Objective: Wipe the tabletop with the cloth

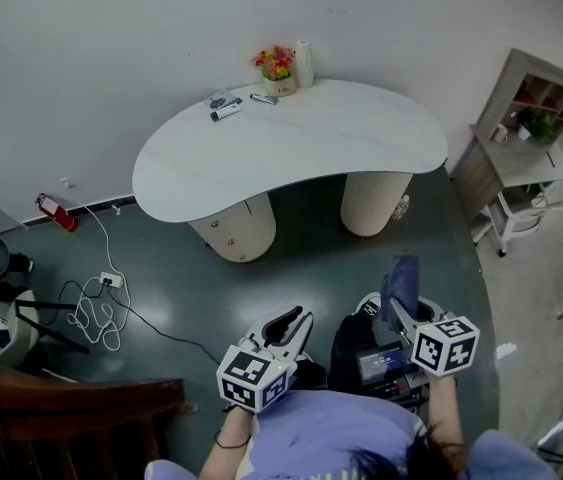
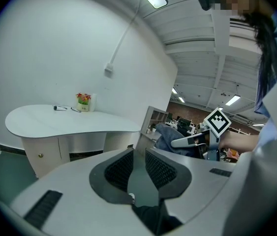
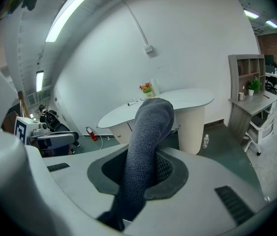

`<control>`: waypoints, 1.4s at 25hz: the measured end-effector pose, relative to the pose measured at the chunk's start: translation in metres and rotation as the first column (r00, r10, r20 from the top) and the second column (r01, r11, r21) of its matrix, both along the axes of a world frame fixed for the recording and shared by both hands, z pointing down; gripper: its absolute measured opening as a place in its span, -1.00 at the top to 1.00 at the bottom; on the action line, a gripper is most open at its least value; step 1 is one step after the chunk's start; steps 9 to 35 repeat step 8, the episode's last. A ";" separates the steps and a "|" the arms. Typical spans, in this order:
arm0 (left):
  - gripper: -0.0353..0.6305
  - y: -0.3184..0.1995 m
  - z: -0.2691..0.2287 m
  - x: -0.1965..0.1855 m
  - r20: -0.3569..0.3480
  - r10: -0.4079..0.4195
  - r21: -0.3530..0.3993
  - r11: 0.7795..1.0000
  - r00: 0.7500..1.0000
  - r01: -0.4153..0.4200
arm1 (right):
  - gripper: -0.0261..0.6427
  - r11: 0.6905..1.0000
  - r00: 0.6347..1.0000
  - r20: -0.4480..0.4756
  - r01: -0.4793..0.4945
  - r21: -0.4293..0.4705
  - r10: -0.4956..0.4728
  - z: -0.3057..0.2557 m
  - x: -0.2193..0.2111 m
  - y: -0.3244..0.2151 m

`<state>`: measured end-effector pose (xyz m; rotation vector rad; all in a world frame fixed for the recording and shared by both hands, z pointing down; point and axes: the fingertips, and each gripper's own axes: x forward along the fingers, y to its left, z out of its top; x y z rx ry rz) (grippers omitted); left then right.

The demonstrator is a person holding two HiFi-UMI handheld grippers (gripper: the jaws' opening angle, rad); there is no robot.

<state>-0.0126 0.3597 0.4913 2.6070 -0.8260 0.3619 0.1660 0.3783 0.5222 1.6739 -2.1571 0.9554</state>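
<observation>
Viewing the desk (image 1: 291,138), flowers (image 1: 275,65) at its rear edge, I had the right gripper (image 1: 401,313) clamped on a folded grey knit cloth (image 3: 145,136), and the left gripper (image 1: 293,320) jaws slightly apart.

A white, kidney-shaped tabletop (image 1: 291,153) stands against the wall on two round cream pedestals (image 1: 238,230), and these rest on the dark green floor (image 1: 291,278). A small flower pot (image 1: 276,72) sits at the tabletop's back edge. Just beside the pot, on its right as I face the wall, a white roll (image 1: 304,63) stands upright. Close to the pot's left lies a slim dark item (image 1: 264,99). Further left of the pot lie a few small dark-and-white items (image 1: 226,109), too small to identify.
</observation>
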 end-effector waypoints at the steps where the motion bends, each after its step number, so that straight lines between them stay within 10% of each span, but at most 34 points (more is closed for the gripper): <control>1: 0.68 -0.001 0.001 0.002 0.000 0.003 -0.002 1.000 1.000 -0.003 | 0.71 1.000 1.000 -0.001 -0.006 -0.002 0.006 0.001 0.003 0.000; 35: 0.68 -0.014 0.005 0.020 0.001 0.031 -0.013 0.999 1.000 -0.031 | 0.71 0.999 1.000 -0.004 -0.030 -0.020 0.030 0.006 0.021 -0.008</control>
